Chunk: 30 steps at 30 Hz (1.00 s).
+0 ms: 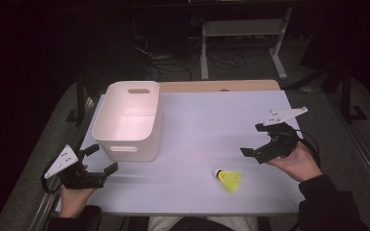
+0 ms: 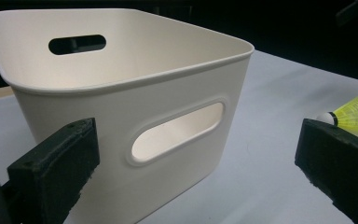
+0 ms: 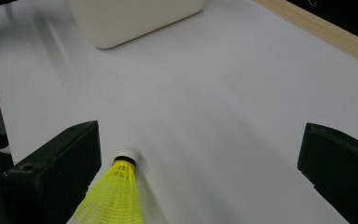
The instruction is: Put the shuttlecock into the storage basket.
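Left gripper (image 1: 100, 160) sat at the near left corner of the bench (image 1: 207, 120), held from below by the person's left hand (image 1: 74, 197), jaws spread wide with nothing between them. Grey plate rode on top, tilted. In the left gripper view the jaws framed the near wall of the bin (image 2: 121, 116) and its oval handle cutout.

Bin (image 1: 130, 120), white plastic, open top, stood upright on the left half of the bench, just beyond and right of the left gripper, apart from it. Inside looked empty as far as the high view showed. A second handle slot sat in its far wall.

Shuttlecock (image 1: 229, 179), yellow skirt with white cork, lay on its side near the front edge, right of centre, cork pointing left toward the bin, well apart from it.

Right gripper (image 1: 253, 142) hovered above the bench beyond and right of the shuttlecock, held by the right hand (image 1: 296, 161), jaws fully apart and gripping nothing. In the right gripper view the shuttlecock (image 3: 116, 196) lay just beside the left-hand jaw; contact could not be told.
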Each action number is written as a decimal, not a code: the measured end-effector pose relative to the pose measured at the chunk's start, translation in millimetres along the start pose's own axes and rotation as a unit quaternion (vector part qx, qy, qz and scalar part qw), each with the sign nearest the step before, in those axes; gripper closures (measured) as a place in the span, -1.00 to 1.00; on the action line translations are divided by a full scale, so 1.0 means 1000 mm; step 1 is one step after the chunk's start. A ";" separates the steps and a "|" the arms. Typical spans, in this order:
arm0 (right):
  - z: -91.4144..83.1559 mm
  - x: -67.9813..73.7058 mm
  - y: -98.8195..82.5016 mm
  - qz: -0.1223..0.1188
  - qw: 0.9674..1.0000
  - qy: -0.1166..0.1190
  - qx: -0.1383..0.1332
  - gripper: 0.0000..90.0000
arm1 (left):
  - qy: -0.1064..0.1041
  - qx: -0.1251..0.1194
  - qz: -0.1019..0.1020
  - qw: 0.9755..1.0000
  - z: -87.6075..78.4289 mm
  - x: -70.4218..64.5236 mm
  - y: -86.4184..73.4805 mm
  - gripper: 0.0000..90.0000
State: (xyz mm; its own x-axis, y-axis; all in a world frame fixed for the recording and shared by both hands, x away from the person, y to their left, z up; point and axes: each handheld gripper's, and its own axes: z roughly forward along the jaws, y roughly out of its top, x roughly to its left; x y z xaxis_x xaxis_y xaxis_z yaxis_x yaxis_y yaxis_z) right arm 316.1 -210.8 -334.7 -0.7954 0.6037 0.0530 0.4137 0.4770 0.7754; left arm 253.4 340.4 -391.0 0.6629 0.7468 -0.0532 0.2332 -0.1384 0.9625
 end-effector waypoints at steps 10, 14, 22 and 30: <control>0.012 0.005 0.008 -0.006 1.000 0.011 0.016 -1.00 | -0.004 -0.002 0.000 1.000 0.002 0.001 0.001 -1.00; 0.021 0.009 0.012 -0.014 0.999 0.018 0.029 -1.00 | -0.006 -0.004 -0.001 1.000 0.003 0.001 0.001 -1.00; 0.037 0.016 0.017 -0.023 0.998 0.031 0.053 -1.00 | -0.007 -0.008 -0.002 1.000 0.004 0.001 0.002 -1.00; 0.047 0.020 0.018 -0.025 0.996 0.043 0.068 -1.00 | -0.007 -0.008 -0.002 1.000 0.004 0.001 0.002 -1.00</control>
State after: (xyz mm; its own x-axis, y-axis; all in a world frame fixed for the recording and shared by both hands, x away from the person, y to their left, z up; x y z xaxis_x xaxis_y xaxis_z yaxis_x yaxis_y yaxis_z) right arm 328.5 -160.1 -349.2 -0.8486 0.5237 0.0746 0.4245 0.5899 0.6869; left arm 257.4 338.5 -390.3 0.6711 0.7389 -0.0610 0.2249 -0.1244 0.9664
